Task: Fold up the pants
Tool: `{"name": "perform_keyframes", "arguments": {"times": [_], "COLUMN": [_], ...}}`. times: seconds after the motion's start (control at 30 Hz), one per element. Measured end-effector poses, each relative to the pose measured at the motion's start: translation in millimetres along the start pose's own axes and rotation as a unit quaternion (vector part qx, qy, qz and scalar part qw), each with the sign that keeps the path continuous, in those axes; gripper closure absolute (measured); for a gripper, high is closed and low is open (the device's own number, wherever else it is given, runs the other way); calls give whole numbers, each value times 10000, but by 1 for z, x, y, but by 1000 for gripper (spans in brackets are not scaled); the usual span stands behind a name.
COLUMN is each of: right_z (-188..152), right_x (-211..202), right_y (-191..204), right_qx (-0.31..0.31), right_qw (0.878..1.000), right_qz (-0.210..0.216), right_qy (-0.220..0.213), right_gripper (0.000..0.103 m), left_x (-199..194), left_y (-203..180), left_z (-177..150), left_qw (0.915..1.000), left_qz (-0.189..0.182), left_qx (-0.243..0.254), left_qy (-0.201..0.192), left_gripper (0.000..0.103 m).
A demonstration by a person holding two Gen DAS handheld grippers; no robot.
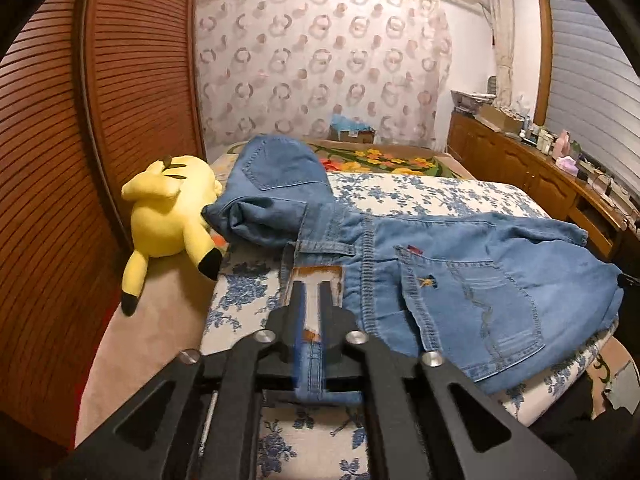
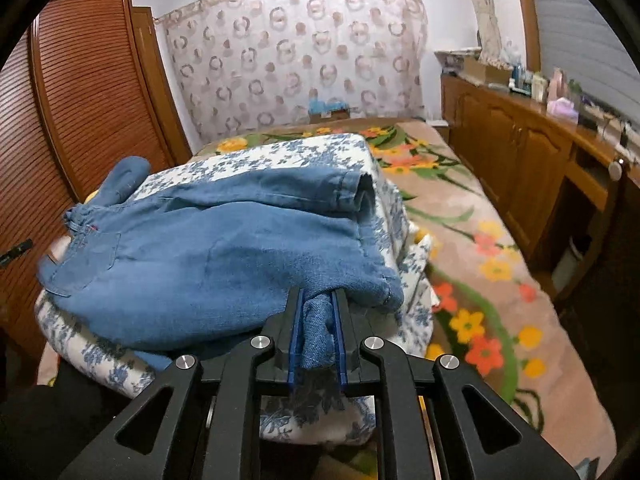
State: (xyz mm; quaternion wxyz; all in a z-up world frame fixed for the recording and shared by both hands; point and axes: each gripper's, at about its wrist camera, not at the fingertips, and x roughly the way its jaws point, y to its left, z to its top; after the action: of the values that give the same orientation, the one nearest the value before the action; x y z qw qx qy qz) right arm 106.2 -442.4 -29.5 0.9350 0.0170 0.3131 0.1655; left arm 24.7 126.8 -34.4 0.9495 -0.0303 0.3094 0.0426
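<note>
The blue-flowered quilt (image 2: 320, 160) carries the denim pants (image 2: 208, 256), doubled over once (further folds look left). At its near edge, the left gripper (image 1: 313, 292) pinches the waistband and the right gripper (image 2: 318, 300) pinches bunched denim.

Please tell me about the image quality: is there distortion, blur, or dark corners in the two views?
Left wrist view: strong fisheye bending of the wooden wardrobe, black corners, warm indoor light, jeans fairly sharp. Right wrist view: the same curved edges and dark corners, slight softness on the jeans near the left edge.
</note>
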Motion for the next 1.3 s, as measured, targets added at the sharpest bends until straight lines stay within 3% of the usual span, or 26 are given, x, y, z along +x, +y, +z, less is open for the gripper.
{"name": "perform_keyframes", "arguments": {"times": [0.13,0.2,0.4,0.97,1.3], "right_z": [9,5,-9,-6,12], "right_x": [-6,-9,-12,21,15], "right_y": [-5,-4,-5,-7,-9], "right_qx": [78,78,194,671,853], "right_qw": [9999,9999,9996,9967,9963], "right_qz": [-32,-53,-181,-162,-11], "right_qy": [-83,-110,-89,423,125], "right_gripper": [72,69,54,54,54], "left_x": [-3,-1,16,45,57], "left_y": [-12,-18,-49,-125,-144], "left_z": [2,3,3,-18,-30], "left_qw": [9998,9994,9976,9876,9838], "left_qz": [-168,-294,-662,-1394,-1497], "left_qx": [63,65,203,607,729], "left_qy": [-129,-175,-61,393,665], "left_gripper": [29,21,21,21,21]}}
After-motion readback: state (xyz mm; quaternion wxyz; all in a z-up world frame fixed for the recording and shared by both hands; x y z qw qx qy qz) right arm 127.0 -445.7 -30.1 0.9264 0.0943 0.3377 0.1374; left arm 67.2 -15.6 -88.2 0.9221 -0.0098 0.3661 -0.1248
